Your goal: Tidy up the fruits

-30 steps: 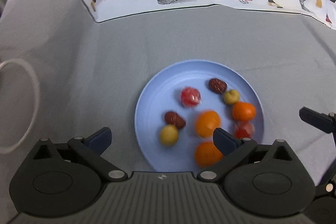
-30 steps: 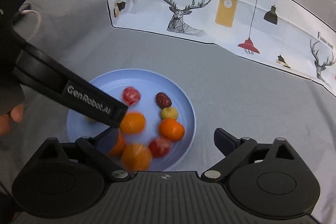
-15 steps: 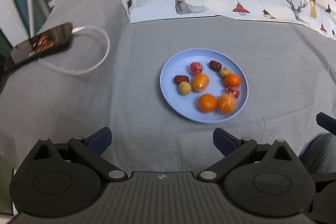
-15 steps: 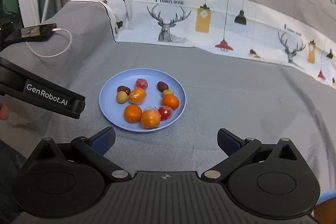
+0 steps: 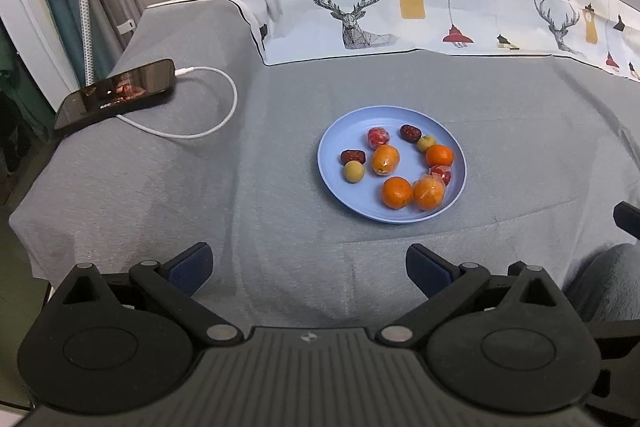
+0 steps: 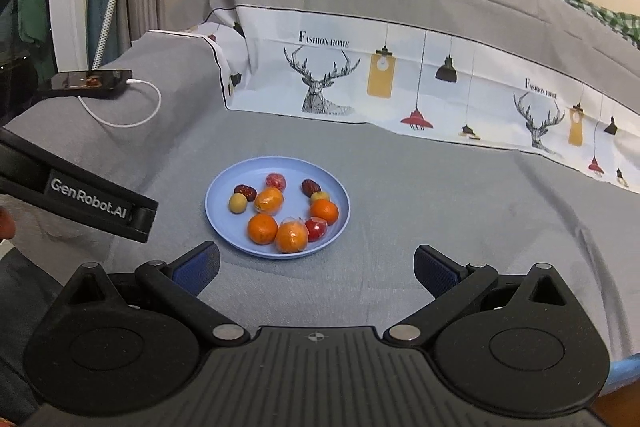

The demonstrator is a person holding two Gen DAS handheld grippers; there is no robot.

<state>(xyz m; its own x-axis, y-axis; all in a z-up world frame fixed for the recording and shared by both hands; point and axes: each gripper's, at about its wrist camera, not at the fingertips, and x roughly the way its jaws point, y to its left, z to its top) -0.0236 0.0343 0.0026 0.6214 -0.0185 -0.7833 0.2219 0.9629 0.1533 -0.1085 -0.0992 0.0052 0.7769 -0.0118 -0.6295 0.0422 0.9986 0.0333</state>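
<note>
- Left gripper is hanging with its jaws spread wide and nothing between them, low in the frame, well short of the plate; probably parked back so the whole spread stays in sight.
- Right gripper is doing the same: jaws wide apart, gripping nothing, lower centre of its frame, near the plate's close rim but not touching it.
- Blue plate is sitting centre-right in the left view, flat on the grey cloth-covered surface, all the fruit gathered on it, none loose on the cloth.
- Fruit is lying in a loose ring:
  - bare orange and wrapped orange touching at the lower rim, nearest the jaws, so likely the easiest first picks;
  - another wrapped orange mid-plate;
  - red dates and yellow-green small fruit paired on the left side.
- Wrapped pieces are looking slippery under film, so a wide opening fits them.
- Phone on a white cable is lying upper left, well apart from the plate, out of the work zone.
- Deer-print cloth is running across the upper frame behind.
- No sorting target is showing, so progress can't be judged.
</note>
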